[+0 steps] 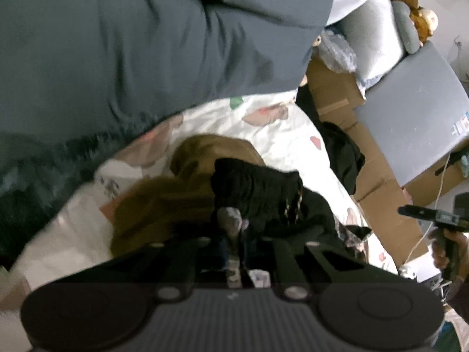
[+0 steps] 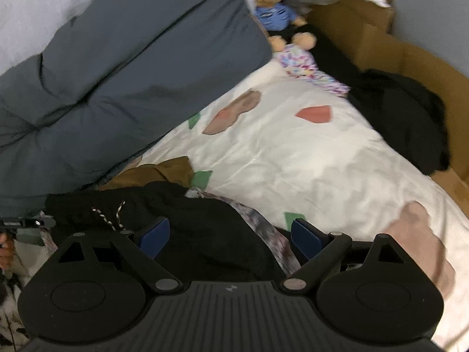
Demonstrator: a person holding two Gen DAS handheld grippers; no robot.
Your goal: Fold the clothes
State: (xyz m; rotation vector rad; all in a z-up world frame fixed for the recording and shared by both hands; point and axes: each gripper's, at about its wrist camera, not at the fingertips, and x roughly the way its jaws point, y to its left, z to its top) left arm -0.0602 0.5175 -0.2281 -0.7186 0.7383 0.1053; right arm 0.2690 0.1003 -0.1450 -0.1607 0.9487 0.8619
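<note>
Left gripper (image 1: 234, 252): jaws drawn close together, pinching a fold of mottled grey-and-white patterned cloth (image 1: 231, 223) that rises between the fingers. Just beyond the pinch lies the black garment (image 1: 258, 193) with a braided drawstring (image 1: 293, 205), heaped on the white printed bedsheet (image 1: 263, 126). A brown garment (image 1: 164, 199) sits under and to the left of the black garment, touching it. Left-wrist view is blurred; finer contact cannot be made out.

Beyond the black garment, a dark grey duvet (image 1: 132, 52) is bunched up over the sheet. To the right of the black garment, off the bed edge, cardboard boxes (image 1: 337, 91) and more dark clothing (image 1: 343, 152).

Right gripper (image 2: 228, 234): jaws wide apart, blue pads (image 2: 155, 234) on either side of the black garment (image 2: 205, 228), nothing clamped. The left pad lies against or just over the fabric; the right pad sits at the garment's right edge above the patterned cloth (image 2: 263, 228). Whether either pad presses the cloth, I cannot tell. This gripper points along the bed toward a teddy bear in a blue shirt (image 2: 275, 11), well beyond the black garment.

In the left-wrist view the right gripper (image 1: 422, 214) shows at the right edge, held by a hand (image 1: 448, 249), clear of the bed.
</note>
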